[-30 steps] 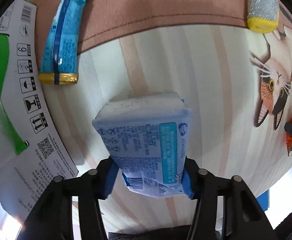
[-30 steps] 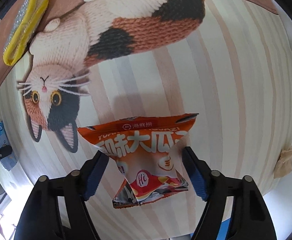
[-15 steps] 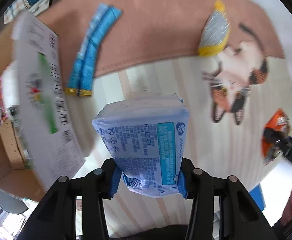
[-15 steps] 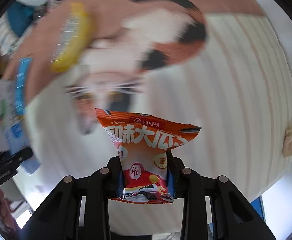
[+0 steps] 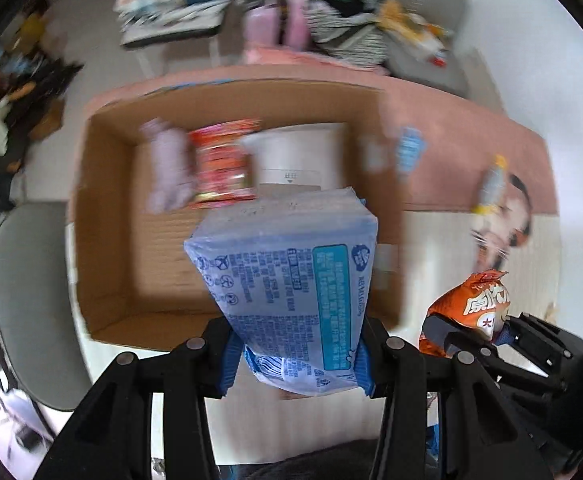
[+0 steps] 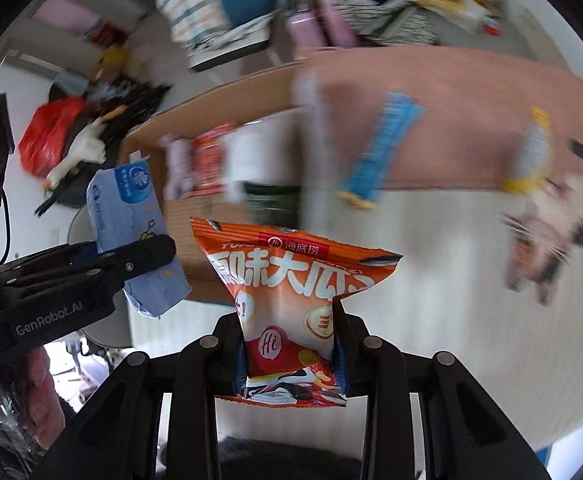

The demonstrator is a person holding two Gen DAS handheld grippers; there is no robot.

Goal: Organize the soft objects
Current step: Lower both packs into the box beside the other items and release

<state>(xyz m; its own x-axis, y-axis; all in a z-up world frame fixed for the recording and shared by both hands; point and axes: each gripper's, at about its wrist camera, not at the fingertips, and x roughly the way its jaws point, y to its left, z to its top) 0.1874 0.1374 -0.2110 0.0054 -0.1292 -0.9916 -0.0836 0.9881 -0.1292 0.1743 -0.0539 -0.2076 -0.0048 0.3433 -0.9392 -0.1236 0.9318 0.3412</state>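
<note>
My left gripper (image 5: pixel 296 354) is shut on a blue tissue pack (image 5: pixel 287 276) and holds it in the air before an open cardboard box (image 5: pixel 103 224). My right gripper (image 6: pixel 290 354) is shut on an orange snack bag (image 6: pixel 291 292), lifted above the striped mat. The snack bag also shows in the left wrist view (image 5: pixel 469 306), and the tissue pack in the right wrist view (image 6: pixel 131 224). The box holds a red packet (image 5: pixel 221 168), a pink item (image 5: pixel 167 172) and a white cylinder (image 5: pixel 297 156).
A blue stick pack (image 6: pixel 375 152) and a silver-yellow sponge (image 6: pixel 529 156) lie on the pink cloth. A cat-patterned mat (image 6: pixel 559 232) is at the right. A grey chair (image 5: pixel 23 300) stands left of the box. Clutter (image 5: pixel 331 12) lies beyond the table.
Both grippers have risen and tilted up from the mat, each carrying its item. The left one swung left so the box's inside now shows. The right gripper closed on the snack bag.
</note>
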